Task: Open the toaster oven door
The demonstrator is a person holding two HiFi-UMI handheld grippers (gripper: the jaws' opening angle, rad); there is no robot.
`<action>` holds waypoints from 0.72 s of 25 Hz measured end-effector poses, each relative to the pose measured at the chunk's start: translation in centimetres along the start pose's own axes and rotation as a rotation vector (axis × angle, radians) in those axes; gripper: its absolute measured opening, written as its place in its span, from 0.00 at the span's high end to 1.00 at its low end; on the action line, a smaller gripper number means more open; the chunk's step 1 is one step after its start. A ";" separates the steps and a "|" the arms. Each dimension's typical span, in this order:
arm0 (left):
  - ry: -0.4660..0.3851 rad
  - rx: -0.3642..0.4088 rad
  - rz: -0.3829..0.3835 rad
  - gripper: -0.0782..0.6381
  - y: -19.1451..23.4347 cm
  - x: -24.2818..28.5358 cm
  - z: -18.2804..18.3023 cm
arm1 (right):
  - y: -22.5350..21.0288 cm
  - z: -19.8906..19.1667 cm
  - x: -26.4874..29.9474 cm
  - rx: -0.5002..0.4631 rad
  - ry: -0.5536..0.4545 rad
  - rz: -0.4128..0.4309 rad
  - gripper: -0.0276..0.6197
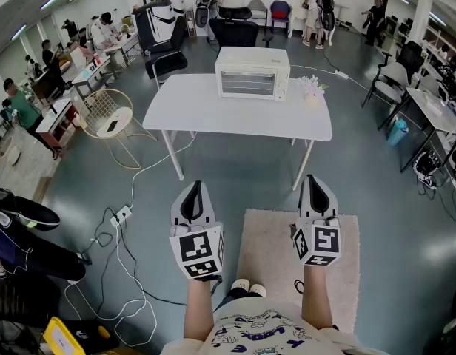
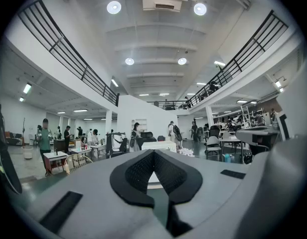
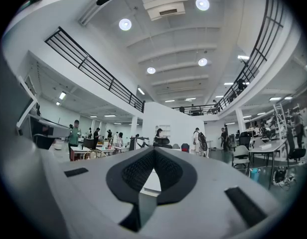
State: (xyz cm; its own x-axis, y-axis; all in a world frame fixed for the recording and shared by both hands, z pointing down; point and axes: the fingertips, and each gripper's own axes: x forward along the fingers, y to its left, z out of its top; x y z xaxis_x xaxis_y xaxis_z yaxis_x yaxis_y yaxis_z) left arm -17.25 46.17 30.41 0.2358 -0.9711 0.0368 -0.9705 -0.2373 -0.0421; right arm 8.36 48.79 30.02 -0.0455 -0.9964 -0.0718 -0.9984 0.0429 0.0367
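left gripper (image 1: 196, 189) and right gripper (image 1: 317, 180), grey shells with black ribbed pads (image 2: 140, 172), both pinched closed, empty. only the head view shows the boxy white toaster oven (image 1: 252, 72) from above, on a smooth table (image 1: 213, 118).

The person holds both grippers out level, side by side, pointing toward the white table (image 1: 213, 117) and well short of its near edge. The left gripper (image 1: 196, 188) has its jaws closed tip to tip with nothing between them, and its marker cube (image 1: 197, 250) sits at the wrist end. The right gripper (image 1: 315, 181) matches it, its jaws also together and empty. The bare left forearm (image 1: 198, 309) and right forearm (image 1: 317, 305) run roughly parallel behind them.
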 end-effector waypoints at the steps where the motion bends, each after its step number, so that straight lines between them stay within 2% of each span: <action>1: 0.000 0.001 0.000 0.89 0.1 0.0 0.0 | 0.1 0.0 0.0 0.000 -0.001 0.000 0.96; 10: 0.000 -0.003 0.005 0.89 0.6 -0.2 -0.4 | 0.7 -0.6 -0.1 0.000 0.005 0.001 0.96; 18: -0.001 -0.007 0.017 0.89 -0.7 0.5 -0.2 | -1.0 -1.0 0.3 0.025 0.003 -0.001 0.96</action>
State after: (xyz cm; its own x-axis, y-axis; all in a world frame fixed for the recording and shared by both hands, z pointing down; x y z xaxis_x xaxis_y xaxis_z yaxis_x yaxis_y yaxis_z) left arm -16.44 45.82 30.69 0.2193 -0.9750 0.0350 -0.9747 -0.2205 -0.0355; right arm 9.33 48.39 30.92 -0.0441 -0.9966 -0.0689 -0.9990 0.0435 0.0113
